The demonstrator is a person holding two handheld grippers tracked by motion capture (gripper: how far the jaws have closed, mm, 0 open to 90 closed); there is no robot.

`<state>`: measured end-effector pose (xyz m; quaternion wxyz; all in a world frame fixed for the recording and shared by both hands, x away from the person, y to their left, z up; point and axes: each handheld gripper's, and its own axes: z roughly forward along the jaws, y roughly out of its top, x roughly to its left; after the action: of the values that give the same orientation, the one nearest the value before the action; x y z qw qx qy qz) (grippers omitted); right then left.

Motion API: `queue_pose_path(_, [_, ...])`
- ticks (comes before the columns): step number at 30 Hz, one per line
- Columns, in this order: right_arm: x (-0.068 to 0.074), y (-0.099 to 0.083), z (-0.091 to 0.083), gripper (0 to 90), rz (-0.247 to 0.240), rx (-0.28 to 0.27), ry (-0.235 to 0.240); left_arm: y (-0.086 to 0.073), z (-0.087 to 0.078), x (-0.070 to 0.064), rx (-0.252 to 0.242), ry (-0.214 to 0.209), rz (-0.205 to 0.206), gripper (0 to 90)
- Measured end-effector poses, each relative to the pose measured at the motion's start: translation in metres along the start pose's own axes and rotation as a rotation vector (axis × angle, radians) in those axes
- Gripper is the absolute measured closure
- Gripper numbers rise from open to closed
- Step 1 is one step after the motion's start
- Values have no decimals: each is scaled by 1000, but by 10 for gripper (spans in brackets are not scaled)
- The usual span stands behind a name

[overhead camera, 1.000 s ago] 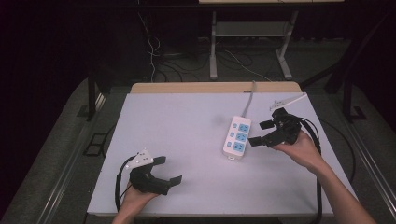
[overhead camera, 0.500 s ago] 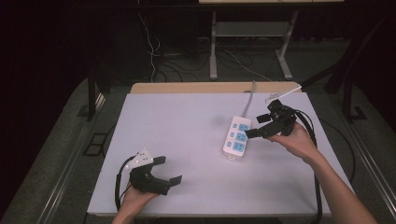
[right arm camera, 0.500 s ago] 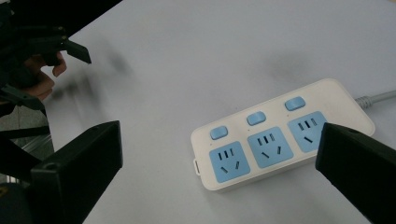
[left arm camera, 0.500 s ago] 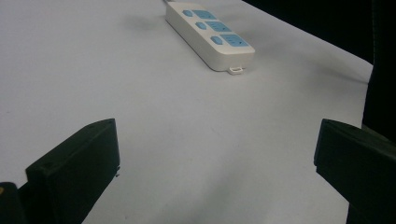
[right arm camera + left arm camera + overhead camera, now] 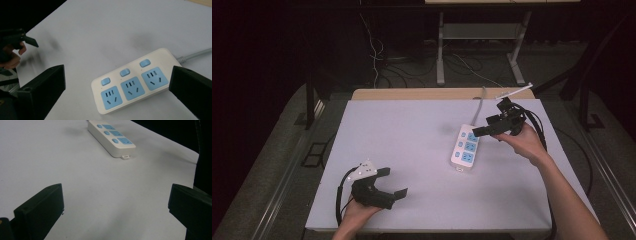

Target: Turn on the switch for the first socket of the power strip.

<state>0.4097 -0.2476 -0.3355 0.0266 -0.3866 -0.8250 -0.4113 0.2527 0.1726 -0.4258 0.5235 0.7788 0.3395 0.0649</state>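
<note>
Power strip (image 5: 464, 148) on table (image 5: 412, 135), right.

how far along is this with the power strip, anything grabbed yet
Nothing looks done: the power strip lies flat on the white table, untouched. In hand: the right gripper hovers open at its far end. The left gripper rests open near the front edge. Any grasp is left.

High view: overhead, facing forward-down on whole table (image 5: 412, 150). Gripper views: low, close, along own jaws. All share the strip (image 5: 465, 146) (image 5: 111, 137) (image 5: 135, 82).
</note>
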Motion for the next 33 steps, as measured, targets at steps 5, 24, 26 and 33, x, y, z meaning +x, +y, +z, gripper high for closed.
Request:
queue_pose_path(5, [-7, 3, 1, 2, 42, -37, 0, 0, 0, 1, -1, -1, -2, 0])
queue_pose_path(24, [-29, 7, 30, 37, 49, 29, -64, 0, 2, -1, 0, -14, -1, 0])
queue_pose_path(26, [-31, 7, 32, 68, 43, 25, -55, 0, 2, 0, 1, -14, 0, 0])
queue_pose_path(33, [-35, 6, 39, 398, 17, 20, -47, 0, 2, 0, 0, -13, -4, 0])
